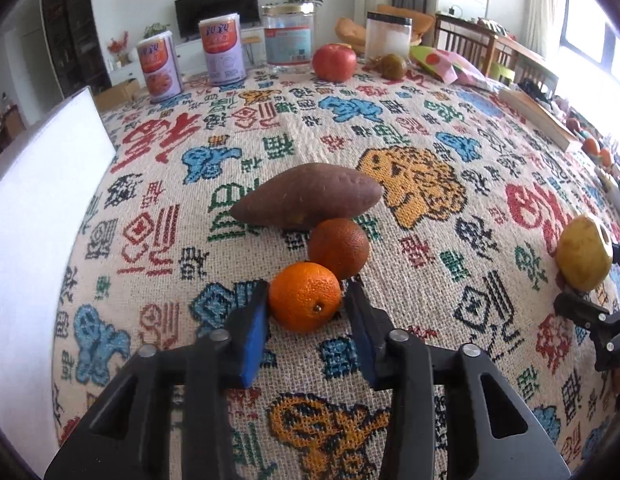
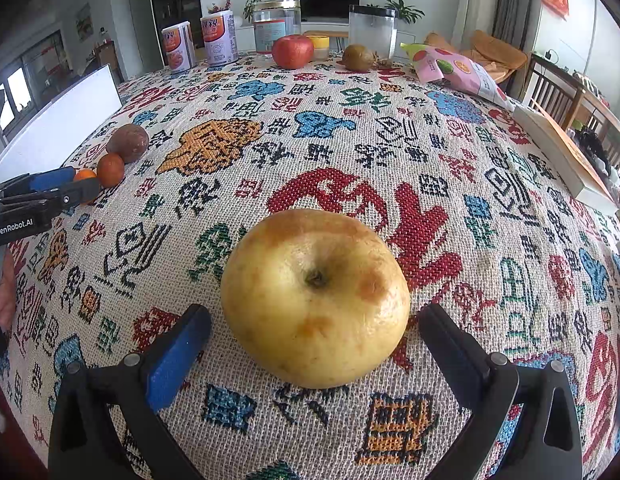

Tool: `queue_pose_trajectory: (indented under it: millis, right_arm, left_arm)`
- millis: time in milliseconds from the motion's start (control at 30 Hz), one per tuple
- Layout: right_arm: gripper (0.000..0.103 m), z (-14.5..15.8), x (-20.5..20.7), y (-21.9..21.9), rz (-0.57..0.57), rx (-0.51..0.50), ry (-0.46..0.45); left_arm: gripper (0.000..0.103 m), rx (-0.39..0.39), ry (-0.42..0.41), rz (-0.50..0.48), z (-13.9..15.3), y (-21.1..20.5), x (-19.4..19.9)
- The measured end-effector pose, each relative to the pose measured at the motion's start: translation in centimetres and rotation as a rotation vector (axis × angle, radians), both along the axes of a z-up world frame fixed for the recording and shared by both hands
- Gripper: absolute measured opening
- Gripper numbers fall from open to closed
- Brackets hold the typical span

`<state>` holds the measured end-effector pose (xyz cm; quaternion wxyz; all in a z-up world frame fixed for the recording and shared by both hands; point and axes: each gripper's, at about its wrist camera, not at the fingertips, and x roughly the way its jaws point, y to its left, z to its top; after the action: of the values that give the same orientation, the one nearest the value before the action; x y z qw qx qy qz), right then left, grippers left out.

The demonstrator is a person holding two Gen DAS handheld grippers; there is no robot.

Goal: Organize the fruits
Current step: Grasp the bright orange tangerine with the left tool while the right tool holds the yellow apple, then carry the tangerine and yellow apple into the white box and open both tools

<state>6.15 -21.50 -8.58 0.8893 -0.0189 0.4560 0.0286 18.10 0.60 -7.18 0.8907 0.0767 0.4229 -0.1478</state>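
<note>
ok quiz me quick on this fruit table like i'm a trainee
1. True or false: the right gripper has its pads pressed on the yellow apple.
2. What is the left gripper shut on? A) a banana B) the bright orange C) a lemon
3. Name the long reddish-brown thing lying beyond the bright orange.

Key
1. False: the right gripper is open, with a gap on each side of the yellow apple.
2. B
3. The sweet potato.
</note>
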Motion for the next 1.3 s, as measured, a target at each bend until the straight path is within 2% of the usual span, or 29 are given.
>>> queue_pose_trajectory:
  millis: [67, 200, 267, 400, 433, 467, 500, 533, 633, 767, 867, 967, 1033, 1133, 1233, 1300]
  right_arm:
    - [0.103, 0.1, 0.0, -0.2, -0.001, 0.018, -0.006]
    - [0.103, 1.3, -1.0, -2.9, -0.014, 0.227, -0.082]
    - [0.103, 1.7, -1.0, -3.6, -0.027, 0.271, -0.093]
    - [0.102, 2.3, -0.1, -1.8, 0.007, 0.181, -0.095]
    - [0.095, 2.3, 0.2, -1.1, 0.010, 0.141, -0.080]
    - [0.076, 2.1, 0.4, -0.6, 0.005, 0.107, -0.051]
    - [0.070, 1.7, 0.7, -0.4, -0.010, 0.081, -0.008]
    - [0.070, 1.7, 0.6, -0.4, -0.027, 0.079, 0.000]
    - [0.070, 2.1, -0.2, -0.2, -0.041, 0.098, 0.020]
    - [0.070, 4.6, -1.0, 1.6, 0.020, 0.279, 0.022]
    - [0.070, 7.9, -0.4, 6.8, 0.156, 0.365, 0.006]
    - [0.070, 11.2, 0.2, 14.5, 0.336, 0.434, 0.006]
    - [0.070, 13.0, 0.7, 20.4, 0.458, 0.478, 0.011]
    - [0.070, 14.6, 1.6, 28.8, 0.593, 0.507, 0.015]
    - [0.070, 14.4, 3.0, 36.1, 0.675, 0.508, 0.059]
    - [0.070, 13.5, 3.7, 40.2, 0.714, 0.468, 0.111]
  left_arm:
    - [0.031, -0.013, -0.006, 0.009, 0.3, 0.5, -1.2]
    - [0.030, -0.075, -0.003, 0.035, 1.0, 2.4, -4.0]
    - [0.030, -0.089, 0.012, 0.040, 1.0, 3.0, -5.0]
    - [0.030, -0.111, 0.022, 0.041, 1.1, 3.8, -6.4]
    - [0.030, -0.121, 0.021, 0.046, 1.4, 4.1, -6.7]
    - [0.030, -0.134, 0.021, 0.054, 1.7, 4.4, -7.0]
    - [0.030, -0.149, 0.021, 0.060, 2.1, 4.7, -7.4]
    - [0.030, -0.165, 0.020, 0.069, 2.5, 5.2, -7.7]
    - [0.029, -0.238, 0.013, 0.103, 5.0, 6.8, -9.0]
    - [0.029, -0.353, -0.063, 0.155, 11.4, 10.7, -11.3]
    - [0.030, -0.386, -0.133, 0.244, 15.9, 15.3, -12.8]
    - [0.030, -0.394, -0.160, 0.381, 17.6, 21.0, -13.6]
    - [0.030, -0.372, -0.137, 0.497, 16.8, 24.5, -13.4]
    - [0.030, -0.341, -0.044, 0.618, 13.5, 28.2, -12.5]
    - [0.030, -0.336, 0.060, 0.673, 9.7, 29.8, -12.2]
    - [0.031, -0.346, 0.112, 0.690, 7.9, 30.3, -12.1]
